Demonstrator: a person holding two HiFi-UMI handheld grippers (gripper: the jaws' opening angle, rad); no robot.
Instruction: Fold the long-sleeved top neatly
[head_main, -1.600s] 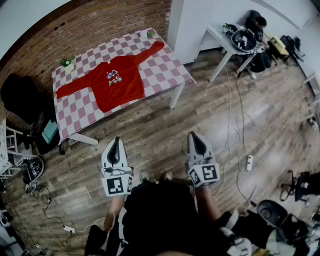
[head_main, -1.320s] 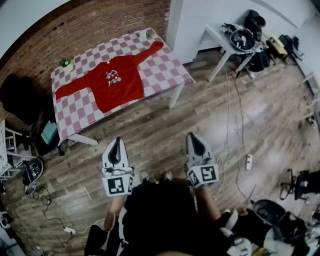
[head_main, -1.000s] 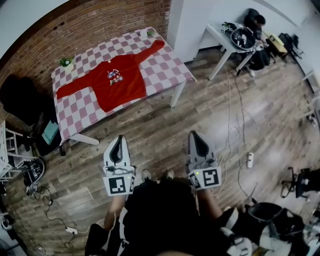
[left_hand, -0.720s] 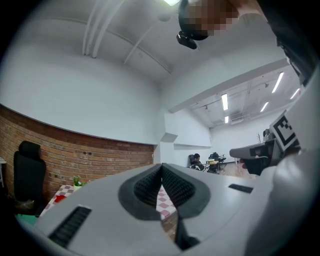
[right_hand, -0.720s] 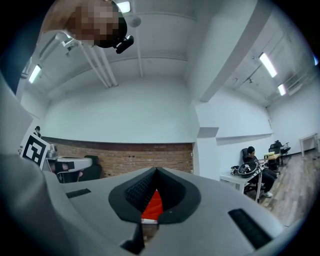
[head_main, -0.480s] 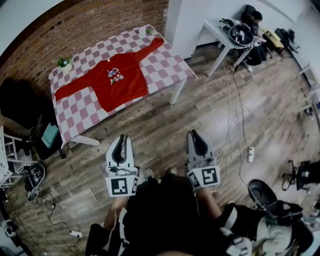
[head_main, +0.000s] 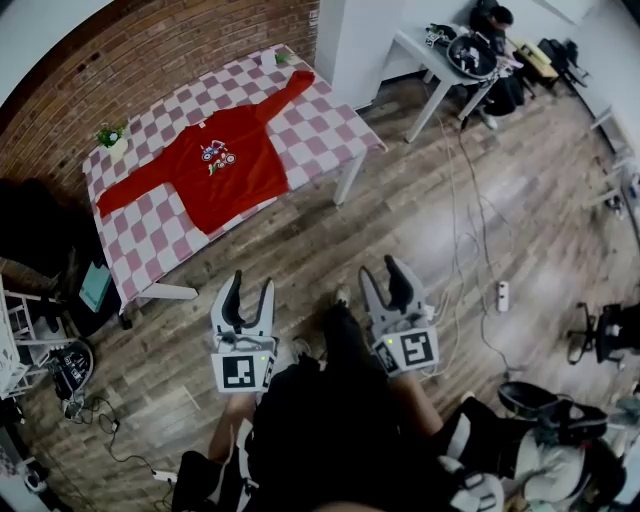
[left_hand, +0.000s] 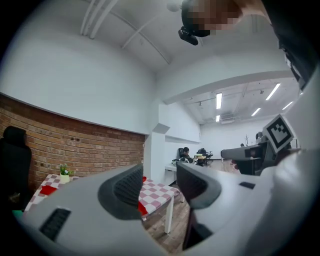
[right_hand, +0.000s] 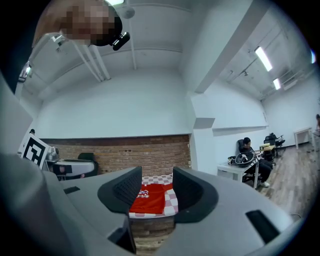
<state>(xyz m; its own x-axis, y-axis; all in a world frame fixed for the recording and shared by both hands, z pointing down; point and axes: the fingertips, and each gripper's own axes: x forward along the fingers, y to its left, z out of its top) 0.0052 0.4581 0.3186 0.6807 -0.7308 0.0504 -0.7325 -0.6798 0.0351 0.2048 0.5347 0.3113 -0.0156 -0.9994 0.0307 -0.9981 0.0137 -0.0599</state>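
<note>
**Standing Back, Jaws Spread**

Head view: the red long-sleeved top (head_main: 225, 165) lies flat on the checked worktop (head_main: 330, 125), front up, with both sleeves stretched out sideways. A small potted plant (head_main: 110, 137) stands just beyond one sleeve. The left tool (head_main: 252, 285) and the right tool (head_main: 381, 270) are held side by side over the wooden floor (head_main: 400, 210), well apart from the worktop. Both are released: their jaws have just been opening, and nothing sits between them.

Left gripper view: the jaws stand apart. In the gap, far off, only a corner of the worktop and a sliver of the red top show.

Right gripper view: the jaws stand apart and empty. They frame the distant top spread on the worktop, in front of a brick wall (right_hand: 150, 155).
</note>
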